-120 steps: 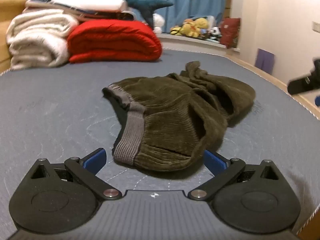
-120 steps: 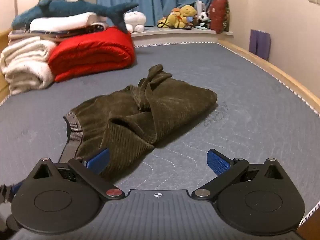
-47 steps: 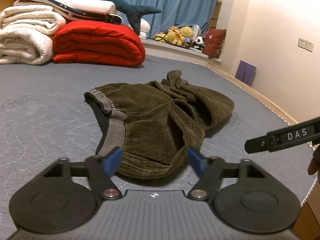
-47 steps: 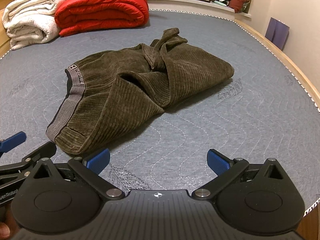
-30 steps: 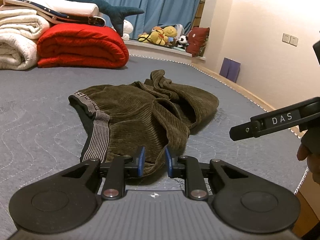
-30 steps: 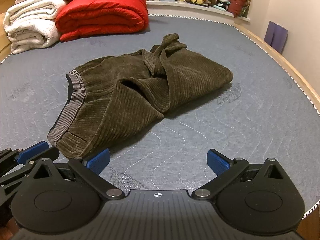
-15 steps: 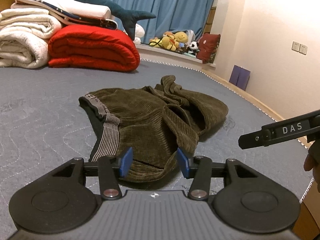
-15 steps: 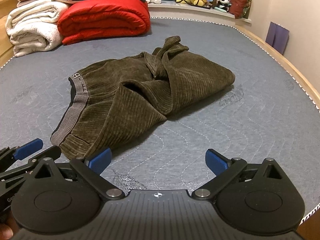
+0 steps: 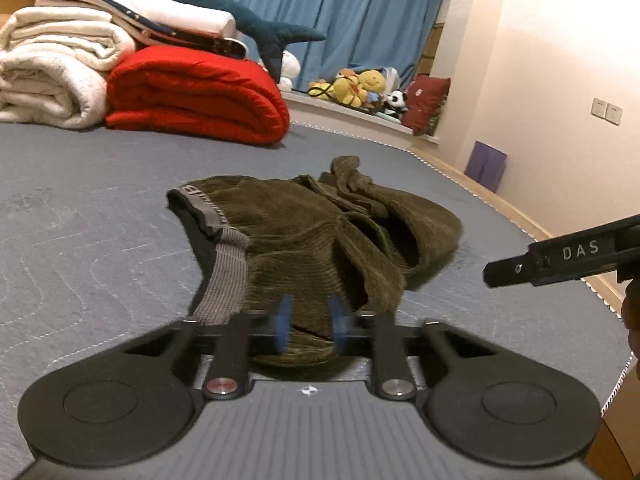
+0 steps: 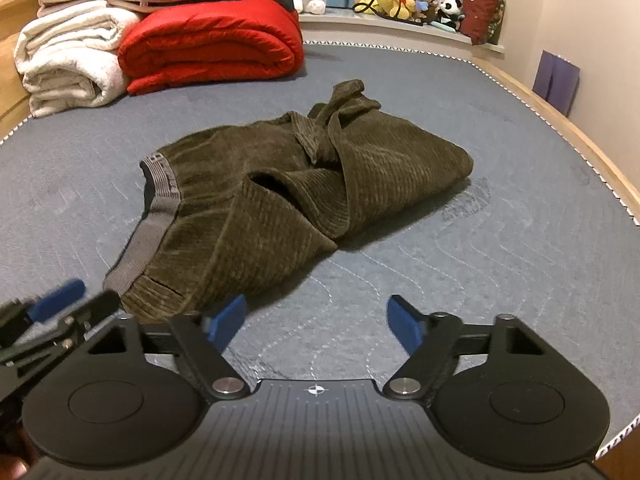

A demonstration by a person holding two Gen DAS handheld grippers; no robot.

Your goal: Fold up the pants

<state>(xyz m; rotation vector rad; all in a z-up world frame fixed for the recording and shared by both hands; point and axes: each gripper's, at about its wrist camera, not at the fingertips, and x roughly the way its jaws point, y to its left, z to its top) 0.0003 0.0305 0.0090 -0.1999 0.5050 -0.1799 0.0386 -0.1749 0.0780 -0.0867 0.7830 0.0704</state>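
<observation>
Both grippers hover at the near edge of the crumpled pants [image 10: 288,196] on the bed [image 10: 500,240]. Left gripper [image 9: 308,322] is nearer, fingers blurred, seemingly shut at the waistband corner; right gripper [image 10: 316,320] is closing on nothing.

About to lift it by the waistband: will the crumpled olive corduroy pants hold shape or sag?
The olive corduroy pants probably sag: they lie in soft overlapping folds. The grey elastic waistband looks firmer, a likelier hold. The thick ribbed pile likely resists slipping.
</observation>
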